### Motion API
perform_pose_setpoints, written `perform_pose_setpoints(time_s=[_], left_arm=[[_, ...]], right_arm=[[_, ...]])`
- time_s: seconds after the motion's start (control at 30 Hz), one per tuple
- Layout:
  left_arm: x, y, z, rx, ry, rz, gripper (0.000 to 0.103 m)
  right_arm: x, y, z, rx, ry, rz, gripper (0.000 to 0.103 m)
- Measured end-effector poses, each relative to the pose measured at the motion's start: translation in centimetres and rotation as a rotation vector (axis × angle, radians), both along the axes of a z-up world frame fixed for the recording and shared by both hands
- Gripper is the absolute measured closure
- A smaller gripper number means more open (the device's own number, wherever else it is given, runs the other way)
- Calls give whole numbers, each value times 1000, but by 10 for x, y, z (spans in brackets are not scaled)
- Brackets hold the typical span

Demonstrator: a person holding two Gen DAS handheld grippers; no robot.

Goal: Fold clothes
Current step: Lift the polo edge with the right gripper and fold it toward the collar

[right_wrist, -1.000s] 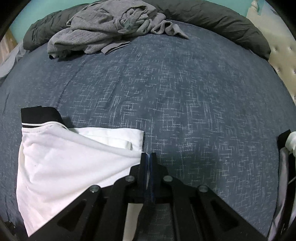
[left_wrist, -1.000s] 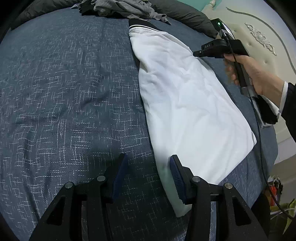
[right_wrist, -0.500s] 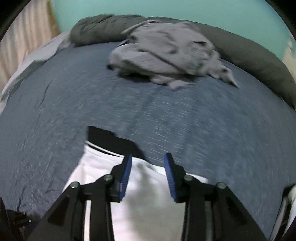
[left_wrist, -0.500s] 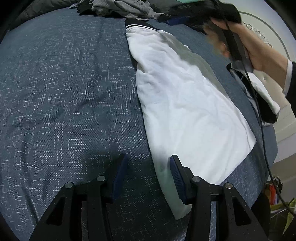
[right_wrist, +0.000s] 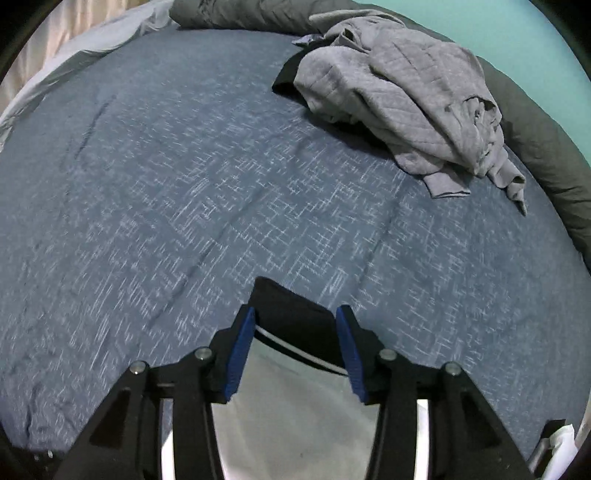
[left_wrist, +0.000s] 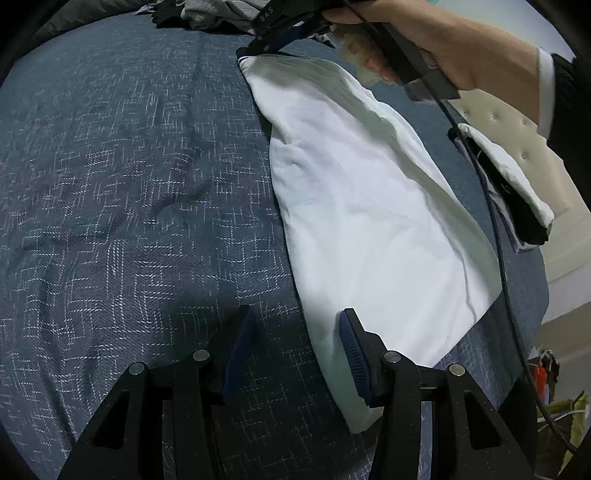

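A white garment (left_wrist: 369, 206) lies folded into a long panel on a blue bedspread (left_wrist: 129, 184), its black collar band (right_wrist: 291, 314) at the far end, as a person works two hand-held grippers over it. In the left wrist view, the left gripper (left_wrist: 295, 354) hangs with its jaws spread and nothing between them, straddling the garment's near left edge, which runs from 6 o'clock up toward 12. At 1 o'clock in that view a hand (left_wrist: 424, 33) holds the right gripper (right_wrist: 293, 350) over the collar end; the right wrist view shows its blue pads (right_wrist: 242, 350) wide apart on either side of the black band, gripping nothing. A heap of grey clothes (right_wrist: 402, 96) waits at 1 o'clock in the right wrist view, well apart from the white piece (another folded white-and-black item (left_wrist: 509, 181) lies at 3 o'clock in the left view, by the headboard). Judging by how the grippers stand, both ends are about to be taken for another fold. To do it well, each gripper should bite through all layers at its edge, and the two should lift together so the panel stays square and the collar lands flush on the hem.
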State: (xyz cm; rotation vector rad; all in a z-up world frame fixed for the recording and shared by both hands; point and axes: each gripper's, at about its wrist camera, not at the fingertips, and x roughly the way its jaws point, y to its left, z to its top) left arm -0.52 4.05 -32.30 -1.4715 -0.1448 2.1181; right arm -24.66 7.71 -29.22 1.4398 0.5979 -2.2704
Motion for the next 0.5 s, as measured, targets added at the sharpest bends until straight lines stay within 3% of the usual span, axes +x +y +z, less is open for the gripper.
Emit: perform_pose_setpoints(time_s=[0.03, 0.07, 0.1, 0.33, 0.5], left_arm=[[1, -2, 0, 1, -1, 0, 51], [2, -3, 0, 2, -1, 0, 51], [2, -5, 0, 4, -2, 0, 51], [8, -16, -1, 11, -5, 0, 51], [1, -27, -1, 11, -9, 4, 51]], right_arm=[[-2, -1, -2, 7, -2, -3, 74], [-4, -2, -4, 14, -2, -5, 93], [-6, -2, -4, 19, 0, -7, 101], [-16, 5, 8, -36, 44, -36, 103], [-22, 3, 10, -81, -28, -64, 99]])
